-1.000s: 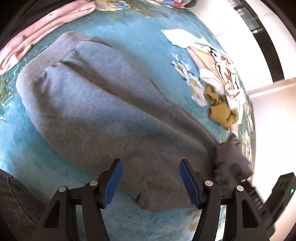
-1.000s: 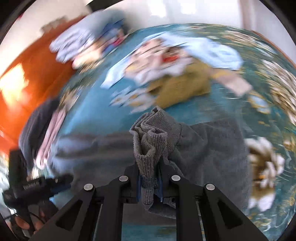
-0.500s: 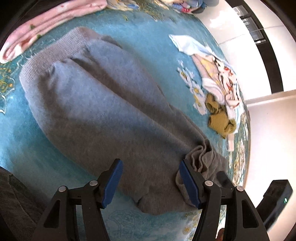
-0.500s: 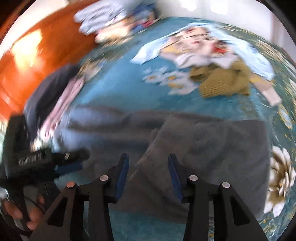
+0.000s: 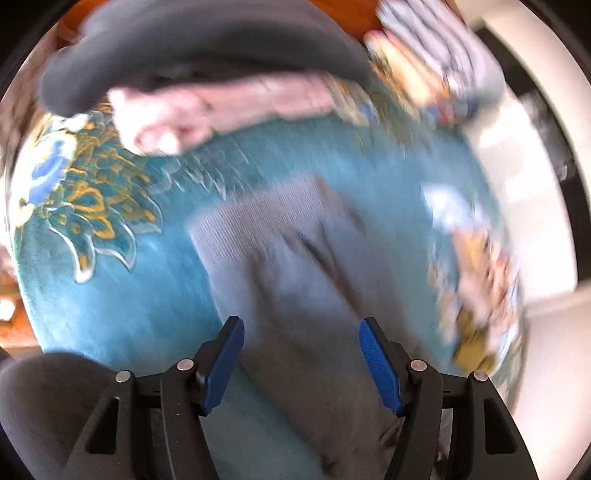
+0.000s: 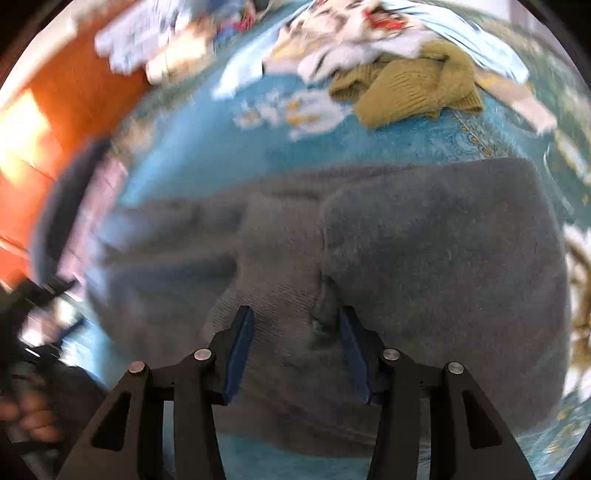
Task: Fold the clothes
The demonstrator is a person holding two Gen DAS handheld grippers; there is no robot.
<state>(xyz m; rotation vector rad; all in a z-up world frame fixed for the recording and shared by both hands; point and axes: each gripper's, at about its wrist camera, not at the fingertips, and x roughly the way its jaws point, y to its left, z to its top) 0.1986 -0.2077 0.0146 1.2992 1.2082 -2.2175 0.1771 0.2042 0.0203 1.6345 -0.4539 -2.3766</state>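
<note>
- grey sweatpants (image 6: pixel 424 266) are spread flat on the teal floral rug (image 5: pixel 122 295), one leg end already doubled back over the middle, so i'd say we're mid-fold.
- right gripper (image 6: pixel 293 343) is wide open, hovering right over the ribbed cuff (image 6: pixel 269 299), nothing pinched. looks placed for pressing or re-grabbing that edge.
- left gripper (image 5: pixel 301 360) is open too, empty, sitting above the pants near the ribbed waistband (image 5: pixel 255 221).
- olive knit sweater (image 6: pixel 410 88) and a printed white garment (image 6: pixel 347 33) are piled far off, well apart, probably waiting their turn.
- pink clothing (image 5: pixel 207 107) lies at the far side, blurry.
</note>
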